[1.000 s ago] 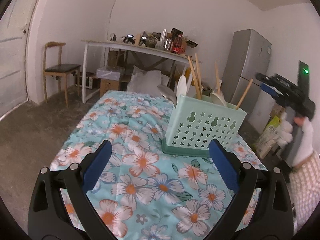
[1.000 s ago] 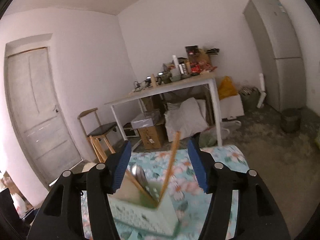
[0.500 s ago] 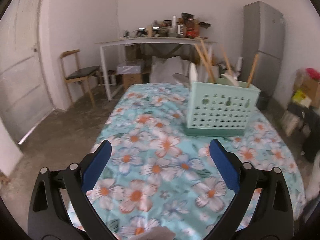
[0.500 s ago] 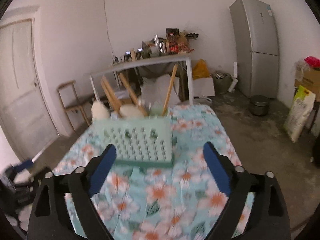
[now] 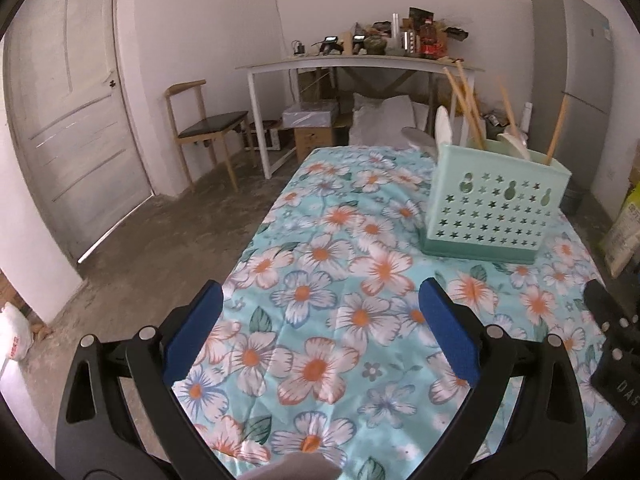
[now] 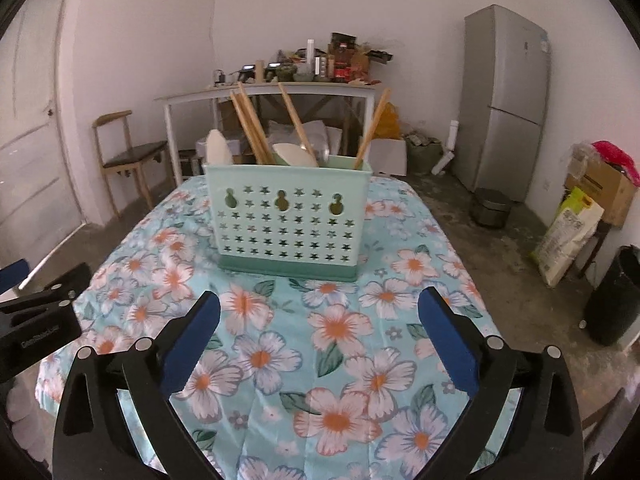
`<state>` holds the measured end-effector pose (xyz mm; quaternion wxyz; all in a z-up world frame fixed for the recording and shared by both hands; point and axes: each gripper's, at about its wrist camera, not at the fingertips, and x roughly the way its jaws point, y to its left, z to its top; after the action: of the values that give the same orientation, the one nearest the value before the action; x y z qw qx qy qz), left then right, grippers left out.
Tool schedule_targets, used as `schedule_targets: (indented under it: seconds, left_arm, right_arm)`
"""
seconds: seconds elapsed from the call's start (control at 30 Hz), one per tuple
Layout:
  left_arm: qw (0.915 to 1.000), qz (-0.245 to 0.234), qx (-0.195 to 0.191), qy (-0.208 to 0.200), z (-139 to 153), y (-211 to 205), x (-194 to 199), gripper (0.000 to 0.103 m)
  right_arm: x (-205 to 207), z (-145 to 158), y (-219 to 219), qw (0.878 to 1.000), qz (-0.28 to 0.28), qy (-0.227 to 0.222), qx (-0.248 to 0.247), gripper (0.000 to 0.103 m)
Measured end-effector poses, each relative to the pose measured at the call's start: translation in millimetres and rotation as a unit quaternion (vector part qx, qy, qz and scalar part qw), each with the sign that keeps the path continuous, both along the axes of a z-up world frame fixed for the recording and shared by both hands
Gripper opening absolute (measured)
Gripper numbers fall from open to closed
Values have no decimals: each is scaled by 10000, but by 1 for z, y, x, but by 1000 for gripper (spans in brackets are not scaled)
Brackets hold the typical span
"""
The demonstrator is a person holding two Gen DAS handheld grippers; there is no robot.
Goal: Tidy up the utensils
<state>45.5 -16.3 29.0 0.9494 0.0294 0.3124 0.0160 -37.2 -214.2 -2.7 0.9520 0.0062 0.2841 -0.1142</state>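
A mint-green utensil holder [image 6: 287, 222] with star cut-outs stands on the floral tablecloth [image 6: 340, 344]; it also shows at the right in the left wrist view [image 5: 494, 208]. Wooden chopsticks [image 6: 252, 126] and white spoons [image 6: 294, 154] stand in it. My right gripper [image 6: 320, 340] is open and empty, low over the cloth, in front of the holder. My left gripper [image 5: 320, 332] is open and empty over the cloth, left of and nearer than the holder. The left gripper's body shows at the left edge of the right wrist view [image 6: 40, 320].
Behind the table stand a white cluttered desk [image 6: 264, 92], a wooden chair [image 5: 204, 128] and a grey fridge [image 6: 506, 100]. Bags and boxes [image 6: 576, 224] lie on the floor at the right. A door [image 5: 68, 120] is at the left.
Both grippers have drawn back and down from the holder toward the near end of the table. The right gripper's jaws have opened wider. The holder has not moved.
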Motion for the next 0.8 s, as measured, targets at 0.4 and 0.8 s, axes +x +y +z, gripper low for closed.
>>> schedule_targets:
  seconds: [0.4,0.8]
  left_arm:
    - [9998,189,-18,45,-2,9,11,95]
    - [9997,237,21,75,-3,10,17,95]
  right_arm:
    - [10,-5,-11,9995,-230,93,209,96]
    - [17,-13,-19,9988,-318,196,325,96]
